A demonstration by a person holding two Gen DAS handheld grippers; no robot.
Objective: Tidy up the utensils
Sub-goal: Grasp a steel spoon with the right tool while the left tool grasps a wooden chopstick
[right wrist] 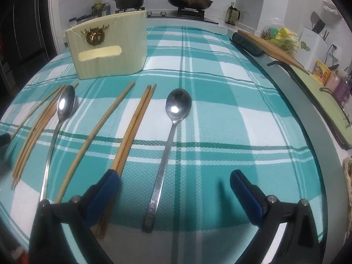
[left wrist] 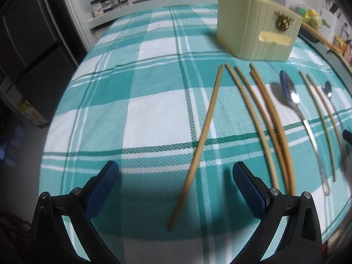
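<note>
Below, a spoon [right wrist: 173, 136] lies between the right tool's [right wrist: 175, 181] spread fingers.

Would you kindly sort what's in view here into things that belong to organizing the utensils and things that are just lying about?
For the job:
- chopsticks on the checked cloth
- right-hand spoon
- left-hand spoon
- cream utensil holder
- left claw and right claw, both open

Lying about:
- frying pan and orange-lidded pot on the stove
- bottles
- cutting board
</note>
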